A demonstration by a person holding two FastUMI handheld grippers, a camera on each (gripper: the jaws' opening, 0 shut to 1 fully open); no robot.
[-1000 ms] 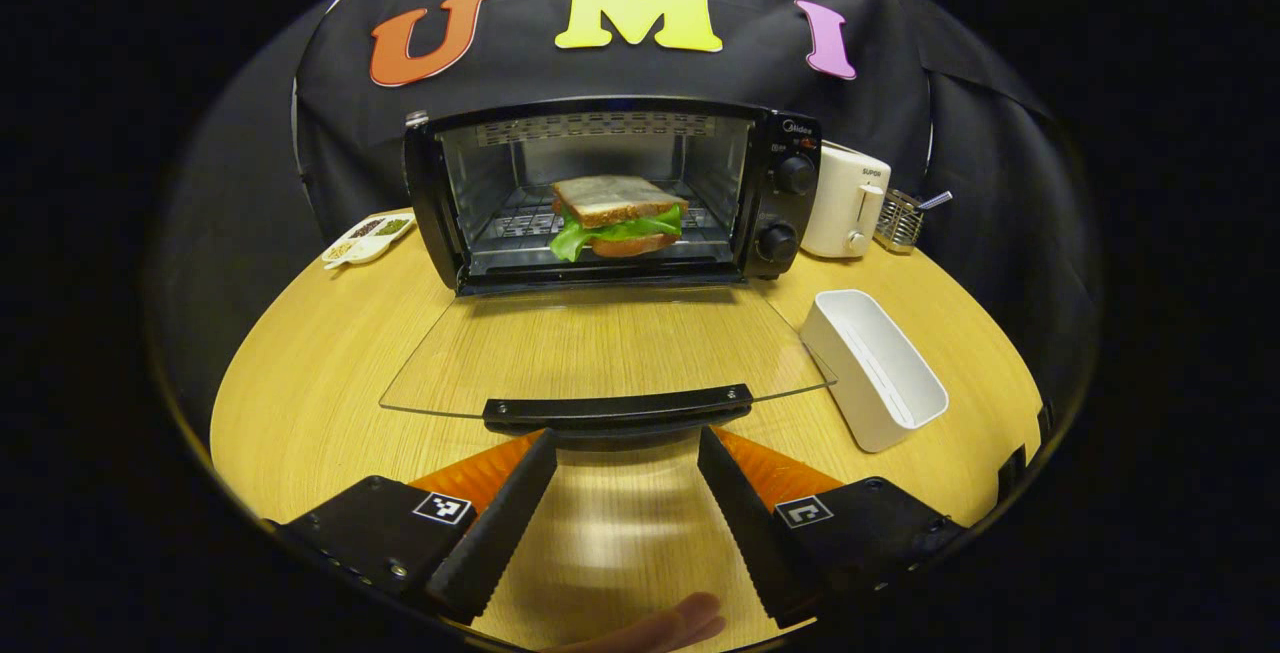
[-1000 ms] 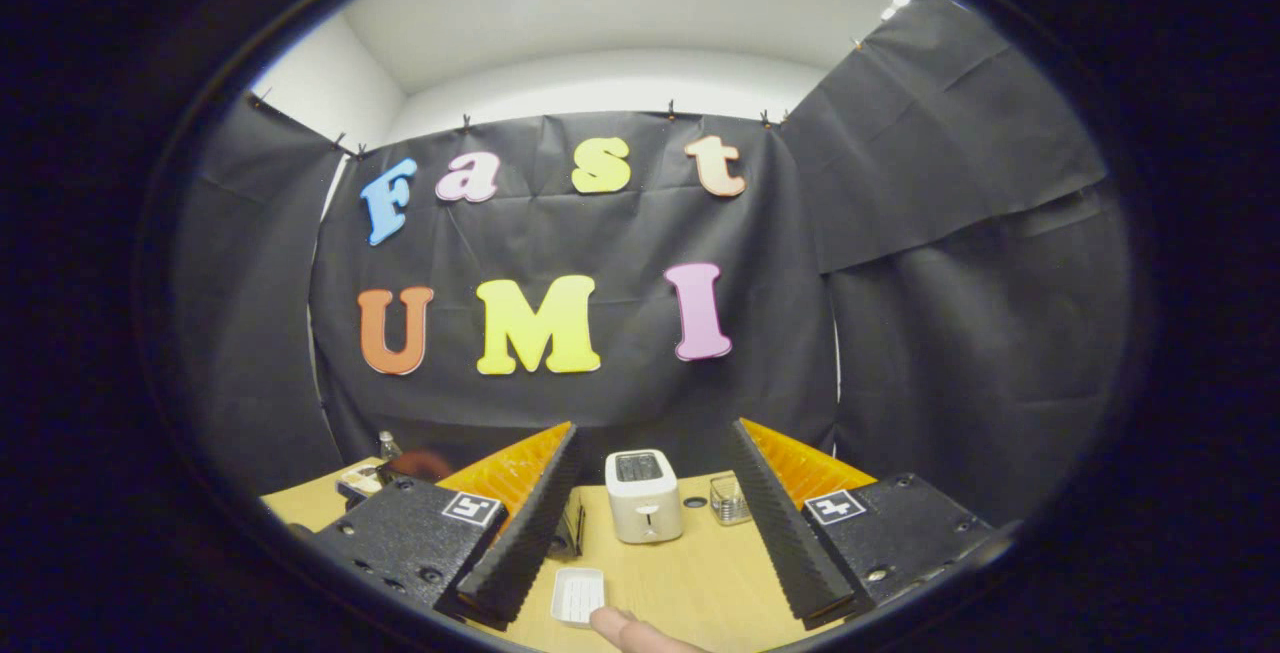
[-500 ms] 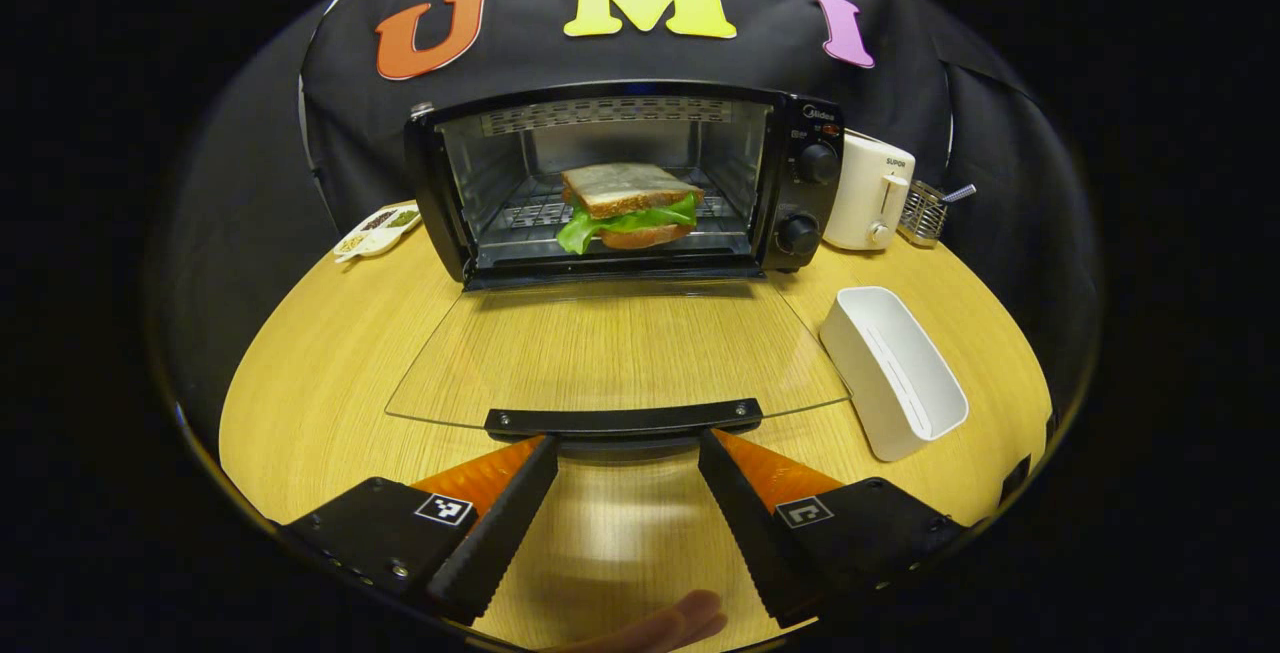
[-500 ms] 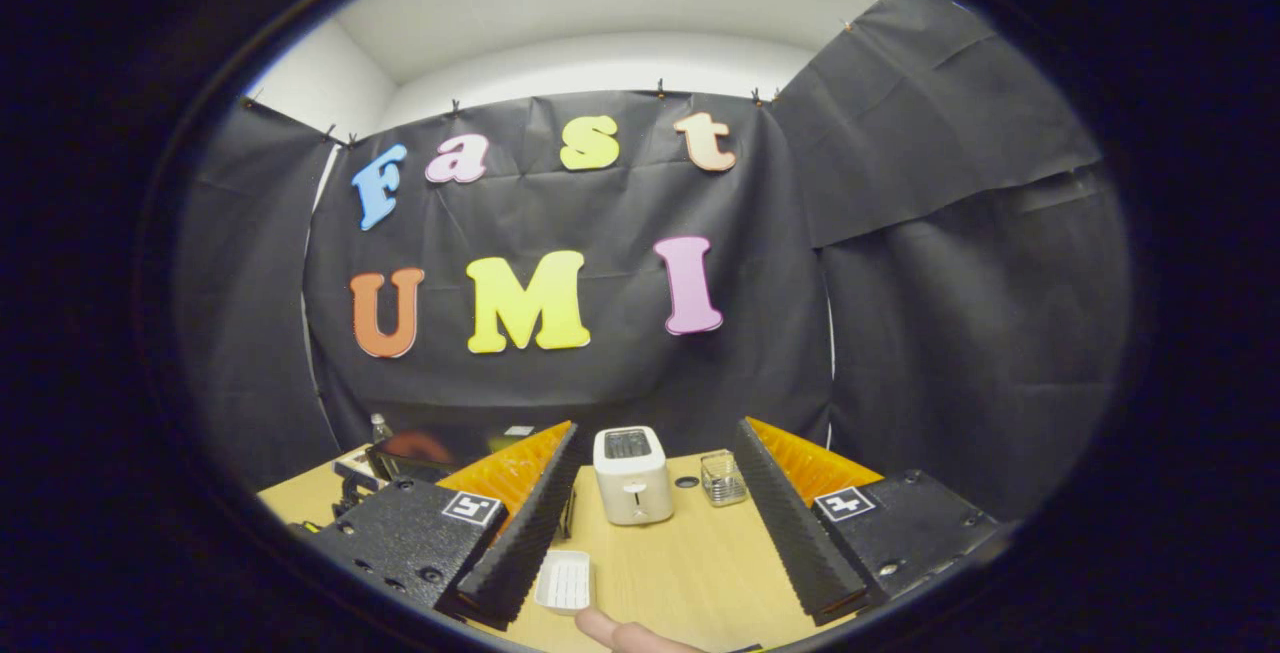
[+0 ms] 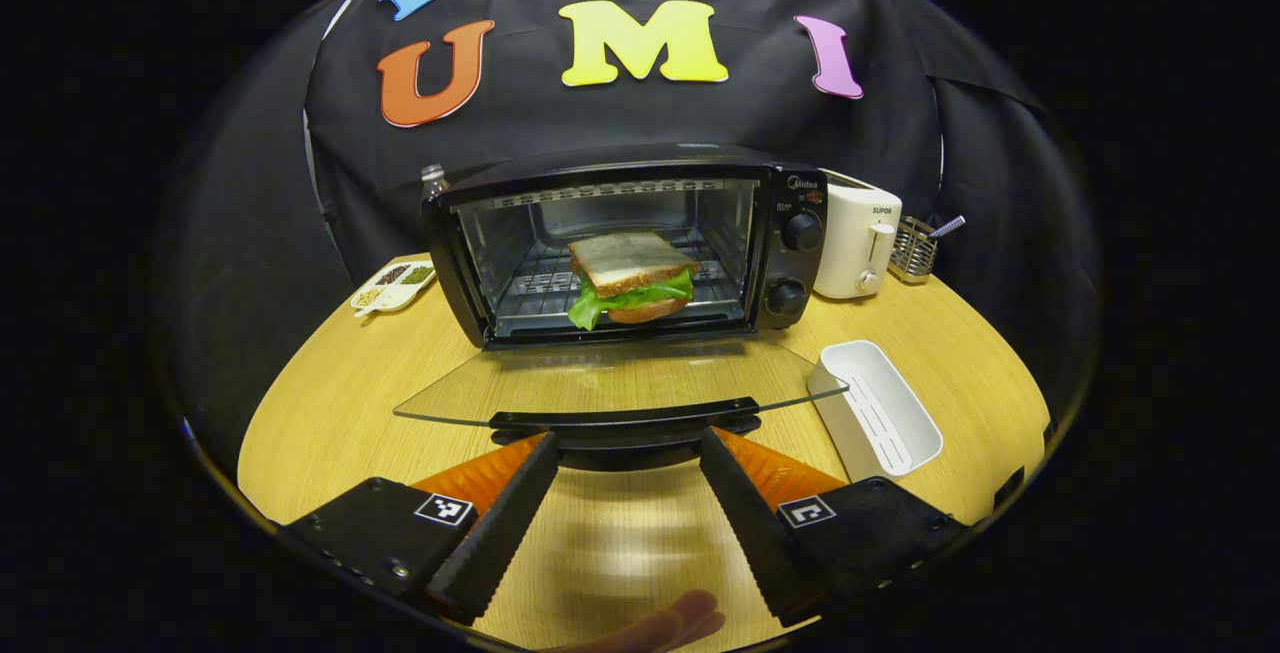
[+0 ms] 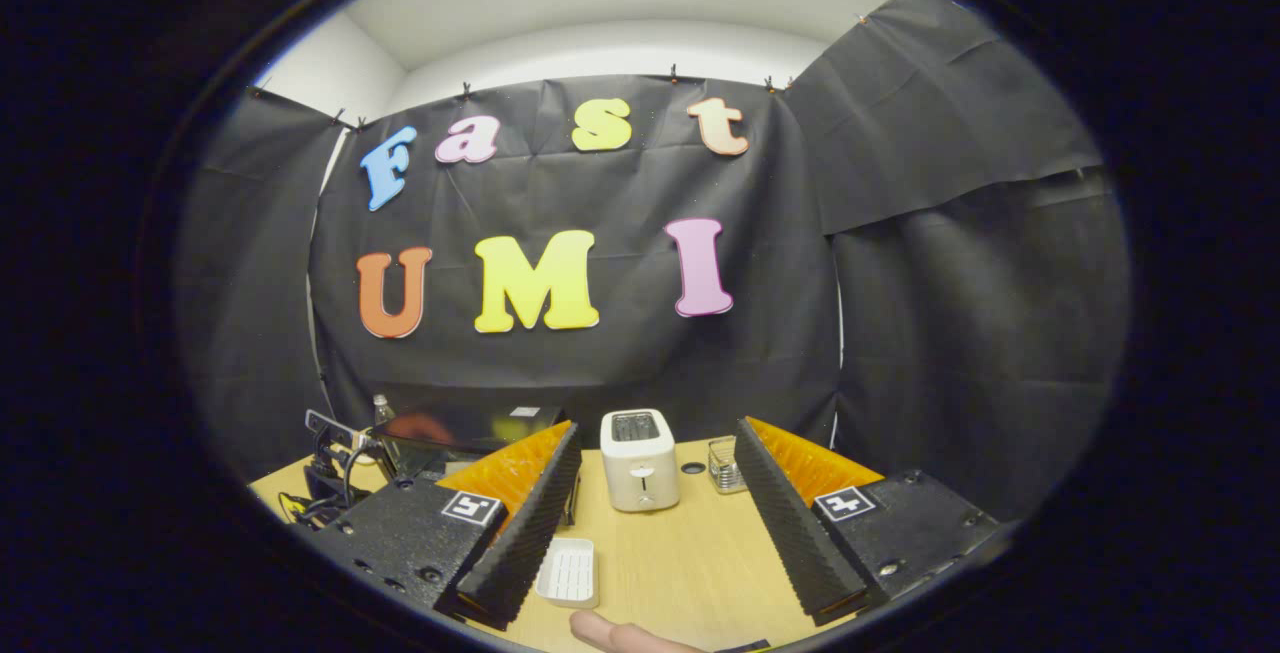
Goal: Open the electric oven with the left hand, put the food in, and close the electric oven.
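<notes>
Black boxy electric oven (image 5: 640, 248) standing on wooden table (image 5: 330, 403), glass door (image 5: 610, 383) lying down. Sandwich (image 5: 630, 278) sitting on wire rack inside. Left gripper (image 5: 625, 448) gaping beneath door handle (image 5: 625, 423). Right gripper (image 6: 655, 453) gaping, holding nothing.

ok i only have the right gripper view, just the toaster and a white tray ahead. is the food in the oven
observer: yes, the sandwich sits on the rack inside the oven.
operator: door shut then
observer: no, the glass door is swung down, open.
operator: where's the left gripper
observer: the left gripper is open, its fingertips right at the door handle; whether they touch it is unclear.
</notes>
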